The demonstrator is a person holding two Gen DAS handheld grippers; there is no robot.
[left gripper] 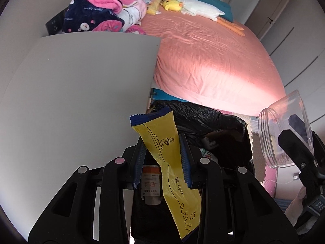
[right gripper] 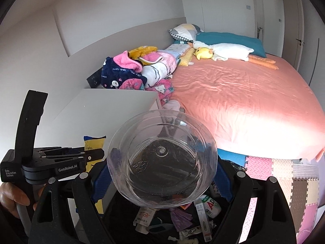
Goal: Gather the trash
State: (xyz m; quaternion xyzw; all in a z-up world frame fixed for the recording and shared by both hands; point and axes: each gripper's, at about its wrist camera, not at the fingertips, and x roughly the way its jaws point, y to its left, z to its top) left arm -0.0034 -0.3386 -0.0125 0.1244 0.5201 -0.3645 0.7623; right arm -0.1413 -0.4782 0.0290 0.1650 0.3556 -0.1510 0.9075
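Wrapper time: the left gripper (left gripper: 163, 162) has its fingers (left gripper: 185, 162) clamped on a yellow snack wrapper (left gripper: 162, 142) with blue ends. The wrapper runs slantwise between the pads, its crimped top poking out past the fingertips and its long tail hanging back toward the camera. To the left of those fingers is a plain white surface (left gripper: 77, 93), nothing on the part you can see. Right below and just ahead of the fingers sits a bin lined with a black trash bag (left gripper: 205, 118), already holding a small orange-capped bottle (left gripper: 150, 181) and other bits.

Over to the right, the right gripper (right gripper: 161, 174) has its fingers (right gripper: 100, 181) spread wide and pressed on the sides of a clear plastic jar (right gripper: 162, 158), empty, bottom facing the camera. From the left wrist view the jar's open mouth tilts down toward the bin. Under those fingers the bin shows more junk: a white bottle with green lettering (right gripper: 209, 203), a purple scrap (right gripper: 179, 216), some packets.

Beyond both sets of fingers is a bed with a pink sheet (left gripper: 213, 61), with a white goose plush (left gripper: 199, 8) near the pillows.
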